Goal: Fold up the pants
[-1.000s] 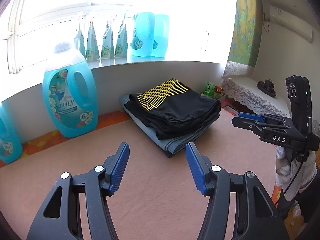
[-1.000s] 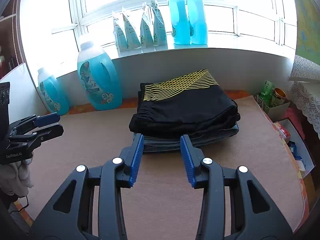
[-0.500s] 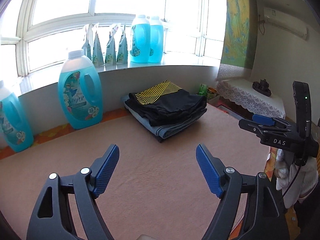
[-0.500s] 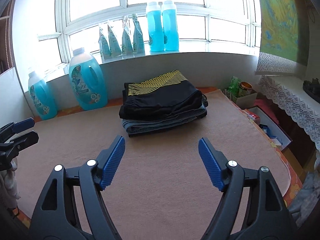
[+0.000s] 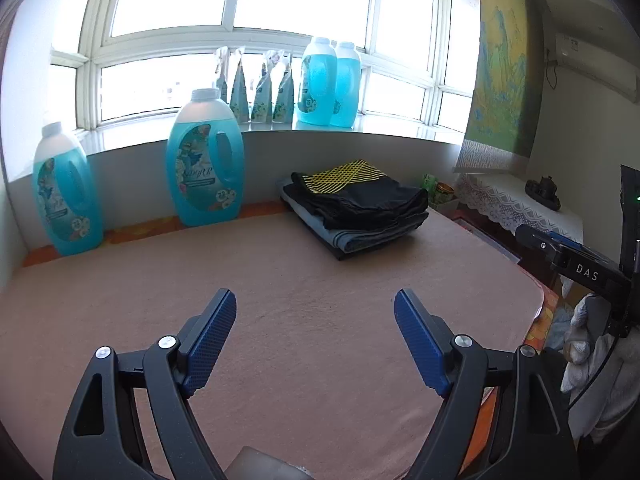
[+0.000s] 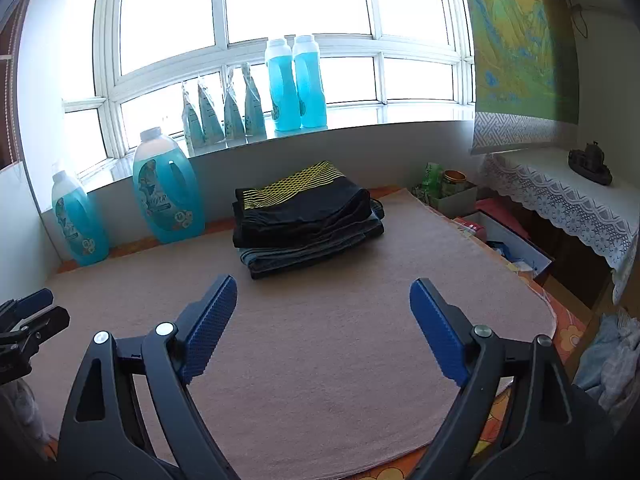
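Both hand-held grippers have pulled back from the pile and spread wide. The left hand-held gripper hangs over bare mat with its jaws far apart and nothing between them; a second ago the jaws stood much closer and the stack filled the view just ahead of them. The right hand-held gripper has done the same: jaws wide, empty, and the stack now well beyond its tips instead of just past them.

The pants, black with a yellow mesh band, lie folded on top of a folded grey garment at the far side of the bench, near the sill. With the pants squared up, stacked and released, and both tools backing off, the fold looks finished, or this pair at least; no loose leg or hem shows.

The left view shows the right tool from the side at its right edge, held in a white-gloved hand, well clear of the stack. The right view shows only the tips of the left tool at its left edge. It alone shows the open boxes on the floor past the bench's right edge. Two large blue bottles stand against the wall left of the stack.
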### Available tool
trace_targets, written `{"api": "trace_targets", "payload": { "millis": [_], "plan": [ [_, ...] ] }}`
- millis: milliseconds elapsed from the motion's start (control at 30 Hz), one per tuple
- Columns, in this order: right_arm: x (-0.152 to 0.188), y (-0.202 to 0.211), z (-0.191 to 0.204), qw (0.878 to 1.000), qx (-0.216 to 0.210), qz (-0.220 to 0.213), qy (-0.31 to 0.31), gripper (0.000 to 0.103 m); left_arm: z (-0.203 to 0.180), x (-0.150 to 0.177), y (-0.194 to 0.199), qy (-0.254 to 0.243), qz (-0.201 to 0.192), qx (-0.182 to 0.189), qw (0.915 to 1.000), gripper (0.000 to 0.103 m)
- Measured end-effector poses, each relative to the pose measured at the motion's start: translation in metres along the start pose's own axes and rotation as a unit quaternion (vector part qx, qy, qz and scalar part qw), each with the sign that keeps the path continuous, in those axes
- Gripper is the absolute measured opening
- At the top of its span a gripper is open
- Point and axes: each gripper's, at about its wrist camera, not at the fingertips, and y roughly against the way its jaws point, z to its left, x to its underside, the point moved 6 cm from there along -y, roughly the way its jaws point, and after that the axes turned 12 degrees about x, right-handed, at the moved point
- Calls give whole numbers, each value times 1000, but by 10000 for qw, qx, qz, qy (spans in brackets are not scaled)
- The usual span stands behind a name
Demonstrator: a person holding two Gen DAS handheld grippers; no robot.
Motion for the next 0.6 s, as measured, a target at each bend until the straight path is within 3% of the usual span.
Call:
{"api": "trace_targets", "payload": {
  "millis": [600],
  "plan": [
    [10,12,10,9999,147,-41,17,93,-3,11,16,77,-11,72,9999,82]
  ]
}}
